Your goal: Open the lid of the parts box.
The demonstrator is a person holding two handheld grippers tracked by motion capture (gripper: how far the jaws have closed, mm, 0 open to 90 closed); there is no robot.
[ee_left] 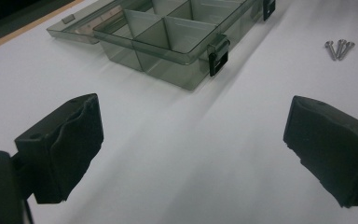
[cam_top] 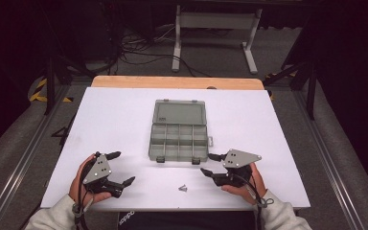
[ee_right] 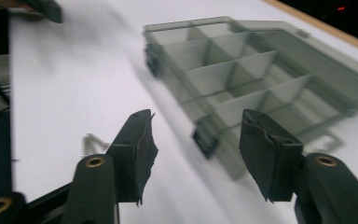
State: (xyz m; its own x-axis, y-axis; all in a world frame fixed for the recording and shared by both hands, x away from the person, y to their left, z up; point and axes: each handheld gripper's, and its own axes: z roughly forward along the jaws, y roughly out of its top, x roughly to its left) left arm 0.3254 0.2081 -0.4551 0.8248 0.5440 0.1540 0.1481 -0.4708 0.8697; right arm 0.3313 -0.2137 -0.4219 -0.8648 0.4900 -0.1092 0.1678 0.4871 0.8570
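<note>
Three small screws lie loose on the white table, close to its near edge and roughly midway between the two grippers. They lie bunched together, heads side by side, as the left gripper view shows them, which should let one be singled out only with some care. Just beyond them sits a smoky plastic organizer box with its lid folded flat open away from the person, so every compartment is reachable from above; the two dark latches hang free at its near wall. The compartments look empty.

At the near left of the table, the left gripper is held with its jaws spread wide and nothing between them, only bare table showing in the gap. The right gripper is at the near right, pointing inward toward the box front, its jaws partly parted and likewise grasping nothing. In the right gripper view the box's near corner and a latch lie just past the jaw tips, and the picture is blurred there.

Judging from this layout, the work in hand is putting the screws into the box, and no screw is picked up yet. Both grippers flank the screws, with the right one nearer.
</note>
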